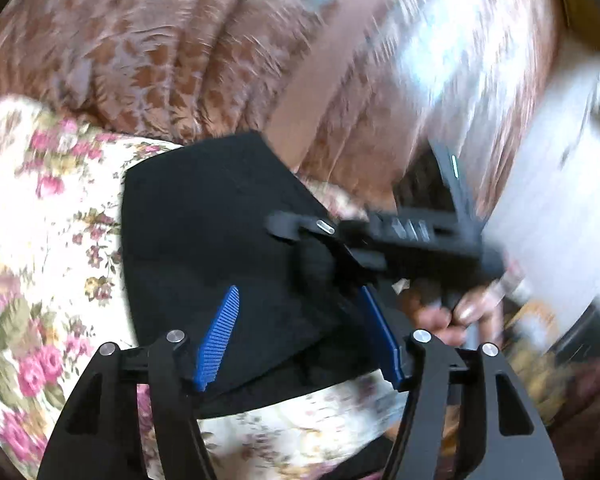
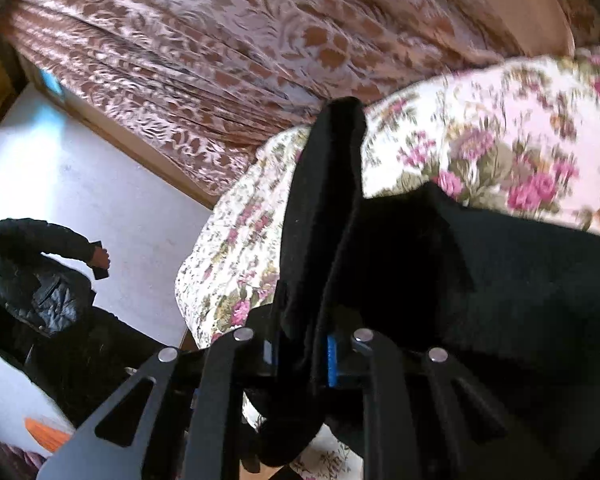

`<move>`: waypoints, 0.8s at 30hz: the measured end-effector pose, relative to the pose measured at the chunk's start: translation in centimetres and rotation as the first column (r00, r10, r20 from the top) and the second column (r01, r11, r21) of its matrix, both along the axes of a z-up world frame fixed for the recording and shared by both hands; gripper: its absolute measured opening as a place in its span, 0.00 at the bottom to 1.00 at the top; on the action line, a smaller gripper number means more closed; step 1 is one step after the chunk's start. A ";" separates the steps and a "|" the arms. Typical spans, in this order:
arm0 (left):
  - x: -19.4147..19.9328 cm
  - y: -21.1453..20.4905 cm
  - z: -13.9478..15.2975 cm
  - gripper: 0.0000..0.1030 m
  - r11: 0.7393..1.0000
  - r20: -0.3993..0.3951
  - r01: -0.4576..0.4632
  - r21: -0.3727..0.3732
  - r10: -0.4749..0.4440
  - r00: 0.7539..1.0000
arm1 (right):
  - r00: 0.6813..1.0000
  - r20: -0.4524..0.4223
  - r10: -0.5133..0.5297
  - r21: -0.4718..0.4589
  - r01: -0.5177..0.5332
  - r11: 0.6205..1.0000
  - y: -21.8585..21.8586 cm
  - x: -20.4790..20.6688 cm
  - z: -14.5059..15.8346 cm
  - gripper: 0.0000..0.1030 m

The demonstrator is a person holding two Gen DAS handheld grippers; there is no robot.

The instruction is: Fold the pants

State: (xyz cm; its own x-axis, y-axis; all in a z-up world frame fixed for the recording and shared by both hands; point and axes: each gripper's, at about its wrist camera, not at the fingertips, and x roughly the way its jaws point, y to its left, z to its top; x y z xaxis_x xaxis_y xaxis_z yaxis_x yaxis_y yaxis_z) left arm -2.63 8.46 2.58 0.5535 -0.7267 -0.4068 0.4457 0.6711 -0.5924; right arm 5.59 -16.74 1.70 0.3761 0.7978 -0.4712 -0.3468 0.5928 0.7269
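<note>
Black pants (image 1: 204, 220) lie folded on a floral bedspread (image 1: 40, 208). My left gripper (image 1: 298, 292) hovers over their near part, its blue fingers (image 1: 220, 336) wide apart and pressing on nothing. In the left wrist view my right gripper (image 1: 320, 240) shows blurred at the pants' right edge, with a hand (image 1: 452, 316) on its handle. In the right wrist view that right gripper (image 2: 300, 354) is shut on a raised fold of the pants (image 2: 324, 200). The rest of the dark cloth (image 2: 480, 272) spreads to the right over the bedspread (image 2: 480, 140).
Brown patterned curtains (image 2: 220, 48) hang behind the bed. A person in a dark jacket (image 2: 40, 280) stands on the pale floor (image 2: 100, 192) to the left of the bed. A white piece of furniture (image 1: 560, 200) stands at the right.
</note>
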 end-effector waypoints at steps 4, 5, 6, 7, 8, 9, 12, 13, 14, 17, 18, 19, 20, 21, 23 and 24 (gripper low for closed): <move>0.9 4.4 -1.0 0.60 0.986 -0.067 -0.164 -0.004 0.163 0.984 | 0.998 0.062 -0.010 -0.002 0.010 1.000 -2.0 -1.1 2.4 0.14; 1.1 5.0 -1.3 0.60 0.982 -0.080 -0.190 0.008 0.190 0.979 | 0.997 0.078 -0.013 -0.007 0.014 1.000 -2.6 -1.5 3.0 0.14; 1.3 5.3 -1.6 0.60 0.980 -0.087 -0.200 0.021 0.201 0.976 | 0.996 0.093 -0.018 -0.010 0.019 1.000 -3.2 -1.8 3.6 0.14; 1.6 5.3 -1.8 0.60 0.979 -0.092 -0.204 0.026 0.206 0.974 | 0.994 0.103 -0.023 -0.009 0.024 1.000 -3.8 -2.2 4.1 0.14; 1.8 4.9 -2.0 0.60 0.978 -0.093 -0.204 0.041 0.207 0.974 | 0.993 0.113 -0.029 -0.008 0.030 1.000 -4.4 -2.7 4.6 0.14; 1.9 4.5 -2.1 0.60 0.979 -0.094 -0.198 0.049 0.202 0.975 | 0.992 0.120 -0.034 -0.010 0.035 0.999 -4.9 -3.1 4.9 0.14; 2.8 2.1 -2.8 0.60 0.989 -0.111 -0.142 0.051 0.147 0.983 | 0.989 0.133 -0.058 -0.016 0.061 0.998 -6.8 -4.3 5.6 0.14; 2.9 1.3 -3.0 0.60 0.991 -0.114 -0.122 0.050 0.127 0.985 | 0.988 0.136 -0.068 -0.022 0.072 0.997 -7.5 -4.6 5.7 0.14; 2.9 0.7 -3.3 0.60 0.994 -0.118 -0.102 0.048 0.107 0.987 | 0.987 0.137 -0.082 -0.028 0.086 0.996 -8.3 -4.9 5.7 0.14; 3.3 -2.4 -4.0 0.60 0.999 -0.140 -0.024 0.040 0.029 0.990 | 0.984 0.135 -0.116 -0.042 0.122 0.992 -10.6 -5.7 5.5 0.14; 3.4 -3.3 -4.2 0.60 0.999 -0.148 0.003 0.036 0.003 0.989 | 0.983 0.132 -0.130 -0.046 0.137 0.989 -11.3 -5.9 5.3 0.14; 3.5 -4.5 -4.5 0.60 0.999 -0.158 0.037 0.037 -0.030 0.987 | 0.981 0.127 -0.144 -0.051 0.152 0.987 -12.1 -6.1 5.1 0.14; 3.5 -5.3 -4.7 0.60 0.997 -0.164 0.061 0.041 -0.054 0.985 | 0.980 0.121 -0.160 -0.064 0.168 0.984 -13.1 -6.4 4.6 0.14; 3.4 -6.5 -5.0 0.60 0.994 -0.174 0.099 0.048 -0.090 0.981 | 0.979 0.113 -0.171 -0.073 0.180 0.981 -13.9 -6.5 4.2 0.14; 3.4 -8.0 -5.4 0.60 0.988 -0.189 0.144 0.059 -0.131 0.973 | 0.974 0.083 -0.210 -0.097 0.218 0.971 -15.8 -6.6 2.7 0.14; 3.3 -8.7 -5.7 0.60 0.984 -0.197 0.166 0.065 -0.150 0.969 | 0.970 0.065 -0.233 -0.109 0.239 0.965 -16.8 -6.6 1.8 0.14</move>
State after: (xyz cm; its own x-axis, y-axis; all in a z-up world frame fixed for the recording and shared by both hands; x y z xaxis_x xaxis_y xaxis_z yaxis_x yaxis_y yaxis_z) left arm 0.64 -0.28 -3.12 0.3409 -0.7592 -0.5544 0.4339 0.6502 -0.6236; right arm -1.01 -33.52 3.46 0.5729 0.6252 -0.5299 -0.2218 0.7407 0.6341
